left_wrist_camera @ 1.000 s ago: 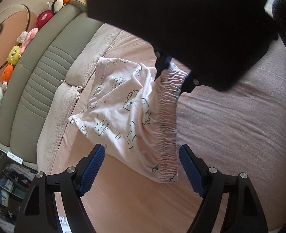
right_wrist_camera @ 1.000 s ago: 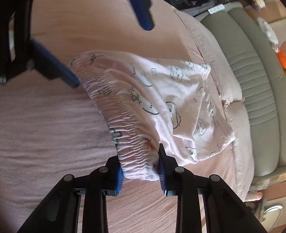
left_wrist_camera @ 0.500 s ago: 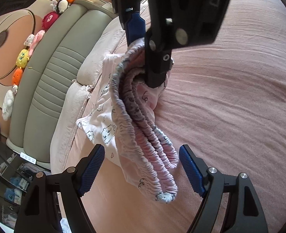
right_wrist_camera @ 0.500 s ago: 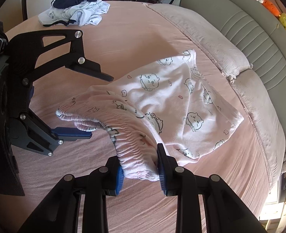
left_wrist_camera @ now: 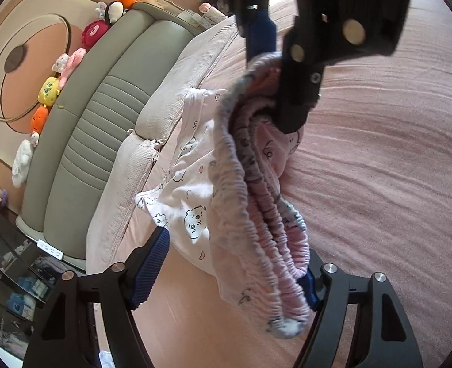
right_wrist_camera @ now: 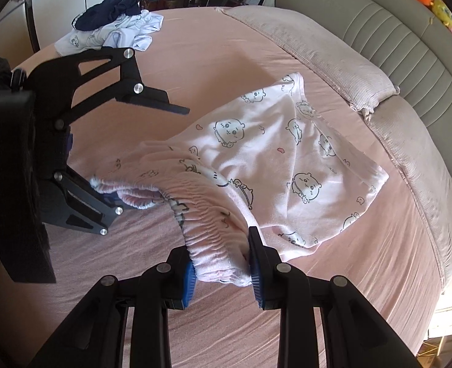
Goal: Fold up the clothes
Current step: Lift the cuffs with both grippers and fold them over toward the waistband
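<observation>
Pink shorts (left_wrist_camera: 195, 214) (right_wrist_camera: 287, 153) with a cartoon print lie partly on the pink bed sheet (left_wrist_camera: 379, 184) (right_wrist_camera: 213, 61). Their gathered elastic waistband (left_wrist_camera: 262, 214) (right_wrist_camera: 207, 214) is lifted and bunched. My right gripper (right_wrist_camera: 221, 254) (left_wrist_camera: 269, 92) is shut on one end of it and holds it above the bed. The other end hangs between the jaws of my left gripper (left_wrist_camera: 236, 245) (right_wrist_camera: 158, 158), which are closing. It rests against one finger (right_wrist_camera: 97, 199), while the other pad (left_wrist_camera: 152, 263) still stands apart from the cloth.
A grey padded headboard (left_wrist_camera: 97, 128) (right_wrist_camera: 394, 30) with plush toys (left_wrist_camera: 48, 92) along its top curves round the bed, with pink pillows (left_wrist_camera: 170, 92) (right_wrist_camera: 333, 70) against it. A pile of dark and pale clothes (right_wrist_camera: 115, 27) lies at the bed's far edge. Dark shelves (left_wrist_camera: 14, 282) stand beside the bed.
The right gripper has lifted and rolled, so the waistband now hangs bunched. The left gripper has come up around its free end and its jaws have narrowed.
</observation>
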A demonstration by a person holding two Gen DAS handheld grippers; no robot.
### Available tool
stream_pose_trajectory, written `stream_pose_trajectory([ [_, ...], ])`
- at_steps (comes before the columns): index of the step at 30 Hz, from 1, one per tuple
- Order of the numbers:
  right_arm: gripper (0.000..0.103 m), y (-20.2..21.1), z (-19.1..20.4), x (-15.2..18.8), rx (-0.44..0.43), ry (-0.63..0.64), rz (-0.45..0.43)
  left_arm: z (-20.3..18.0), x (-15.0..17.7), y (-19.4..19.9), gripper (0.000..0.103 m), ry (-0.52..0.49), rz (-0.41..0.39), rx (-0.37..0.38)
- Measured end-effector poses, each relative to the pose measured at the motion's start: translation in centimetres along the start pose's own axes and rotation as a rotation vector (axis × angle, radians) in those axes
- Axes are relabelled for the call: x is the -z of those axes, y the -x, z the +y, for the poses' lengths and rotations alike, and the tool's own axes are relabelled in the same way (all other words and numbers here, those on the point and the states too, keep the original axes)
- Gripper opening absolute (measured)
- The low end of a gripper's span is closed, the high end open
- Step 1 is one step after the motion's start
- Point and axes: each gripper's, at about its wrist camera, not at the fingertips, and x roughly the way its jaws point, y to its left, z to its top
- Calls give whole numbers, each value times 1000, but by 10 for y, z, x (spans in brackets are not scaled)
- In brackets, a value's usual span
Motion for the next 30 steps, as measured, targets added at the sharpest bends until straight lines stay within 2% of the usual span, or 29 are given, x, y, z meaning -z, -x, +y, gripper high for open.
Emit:
stream_pose_trajectory([
  [2, 28, -2, -3, 4, 2, -20, -1, 8, 2, -5, 44, 17, 17, 22],
  [5, 28, -4, -4, 11, 11, -41, -8, 17, 2, -11, 36, 49, 35, 41],
  [13, 35, -15, 23, 30, 183, 115, -10, 22, -3, -5, 33, 183, 44, 141],
  [16, 36, -19, 25, 37, 228, 127, -20, 20, -3, -3, 28, 203, 53, 173],
  [17, 42, -20, 26, 40, 241, 129, -24, 20, -3, -3, 26, 216, 60, 185],
  [18, 56, -22, 27, 44, 260, 139, -32, 21, -3, -4, 26, 234, 69, 197],
  [20, 75, -26, 32, 54, 301, 185, -50, 24, -2, -4, 26, 278, 88, 226],
  [24, 75, -36, 45, 76, 373, 285, -67, 30, -2, -7, 26, 333, 107, 269],
  [30, 75, -54, 54, 80, 441, 331, -82, 37, -4, -11, 26, 382, 130, 307],
])
